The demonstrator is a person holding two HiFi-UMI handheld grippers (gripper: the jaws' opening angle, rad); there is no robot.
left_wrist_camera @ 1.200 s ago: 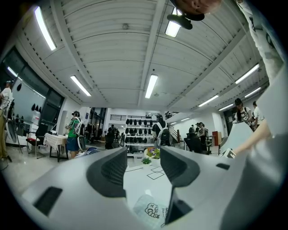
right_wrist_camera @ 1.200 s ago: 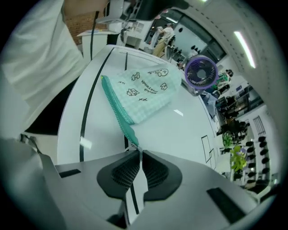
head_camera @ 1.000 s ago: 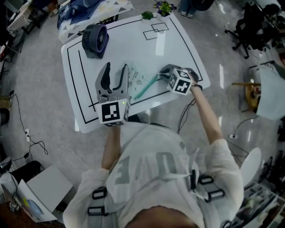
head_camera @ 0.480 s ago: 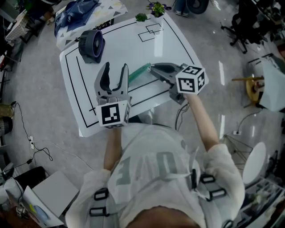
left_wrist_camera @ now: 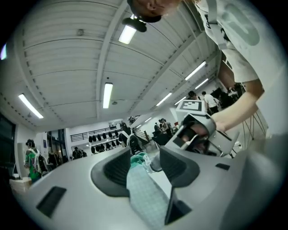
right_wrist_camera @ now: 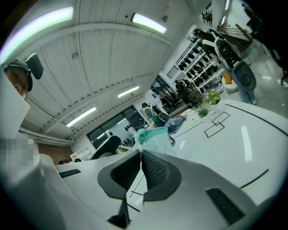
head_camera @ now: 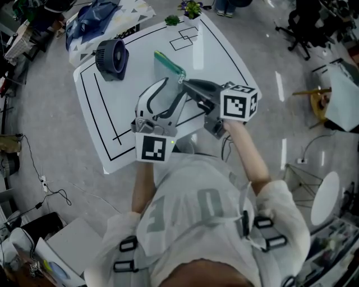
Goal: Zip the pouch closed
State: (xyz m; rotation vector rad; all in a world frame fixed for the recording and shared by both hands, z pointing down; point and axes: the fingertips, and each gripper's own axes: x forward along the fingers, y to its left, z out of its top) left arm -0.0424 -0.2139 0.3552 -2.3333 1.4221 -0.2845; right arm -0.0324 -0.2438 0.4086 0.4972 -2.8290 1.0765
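Pouch (head_camera: 168,63): pale checked fabric with a teal-green edge, lifted off the table (head_camera: 106,134) and held in the air over its middle part, edge-on to the head view. In the right gripper view the pouch (right_wrist_camera: 153,134) sticks up just past the jaw tips, its green end bunched. I cannot tell whether the zip is open or closed. My right gripper (head_camera: 184,82) has its jaws pressed together on one end of the pouch; in its own view the right gripper (right_wrist_camera: 140,152) shows the two ribbed pads meeting with almost no gap. My left gripper (head_camera: 171,92) sits just beside it, nearer me, pointing roughly level. In its own view the left gripper (left_wrist_camera: 141,159) has its jaws standing well apart, and the pouch (left_wrist_camera: 146,193) runs as a strip between them; neither pad clamps it. The right gripper's body and my hand on it show just beyond. Marker cubes: left (head_camera: 154,148), right (head_camera: 238,102), both facing the head camera. On the table, well away from the pouch: a dark round fan (head_camera: 110,56) at the far left corner, small green plants (head_camera: 190,8) at the far edge. Black lines are drawn on the white tabletop (right_wrist_camera: 252,148).
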